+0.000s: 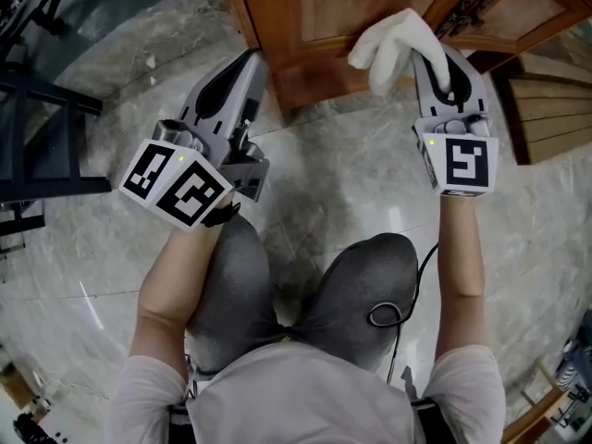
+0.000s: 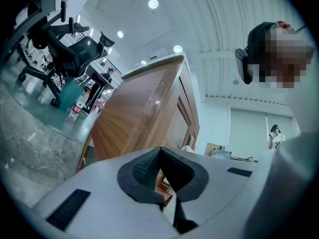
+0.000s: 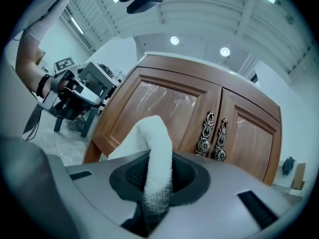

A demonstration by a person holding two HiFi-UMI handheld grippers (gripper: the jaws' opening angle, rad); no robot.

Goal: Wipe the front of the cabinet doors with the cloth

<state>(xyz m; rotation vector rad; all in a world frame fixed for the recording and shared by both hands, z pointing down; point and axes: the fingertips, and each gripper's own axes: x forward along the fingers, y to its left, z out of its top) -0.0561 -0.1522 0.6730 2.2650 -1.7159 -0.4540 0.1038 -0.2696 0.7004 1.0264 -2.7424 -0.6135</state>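
The cabinet [image 1: 305,35] stood ahead on the floor [image 1: 351,174]. The cloth [image 1: 393,44], in the right tongs [image 1: 439,72], lay before its door.

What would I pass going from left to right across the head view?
Black metal frame → left claw, shut and empty → white cloth → right claw, clamped on the cloth.

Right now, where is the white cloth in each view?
Head view: upper right, cloth in the jaws of the right gripper, by the cabinet.
Left gripper view: not clearly in it.
Right gripper view: centre, clamped between the jaws.
Shared landmark: the wooden cabinet.
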